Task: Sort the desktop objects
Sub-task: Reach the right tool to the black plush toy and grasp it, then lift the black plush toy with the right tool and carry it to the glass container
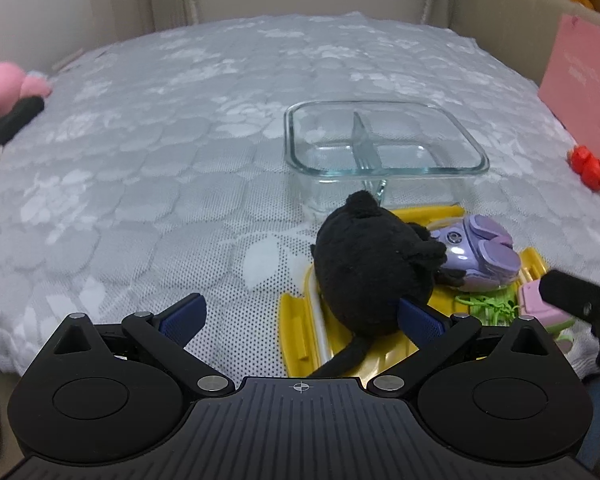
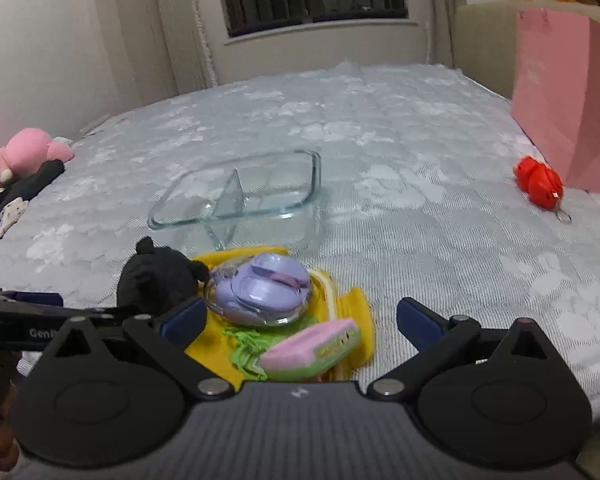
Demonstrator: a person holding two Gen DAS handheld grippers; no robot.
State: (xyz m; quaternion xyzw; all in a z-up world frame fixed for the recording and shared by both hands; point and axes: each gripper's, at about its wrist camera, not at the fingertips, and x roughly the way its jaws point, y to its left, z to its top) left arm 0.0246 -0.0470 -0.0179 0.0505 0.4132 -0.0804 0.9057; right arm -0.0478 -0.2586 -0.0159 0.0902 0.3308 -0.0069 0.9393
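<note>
Nothing is yet sorted: the glass container (image 1: 384,140) is left empty, and both tools (image 1: 300,316) (image 2: 300,320) are held open

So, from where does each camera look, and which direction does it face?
Left wrist: on the left gripper, open, facing the black plush on the yellow lid; the right gripper's finger shows at the right edge.
Right wrist: on the right gripper, open, facing the purple gadget; the left gripper shows at the left edge.
Both see the glass container, red toy, pink bag.

Clear glossy glass container (image 1: 386,136), fuzzy matt black plush (image 1: 364,268), shiny yellow plastic lid (image 1: 300,332), textured cloth bedspread (image 1: 160,140)
</note>
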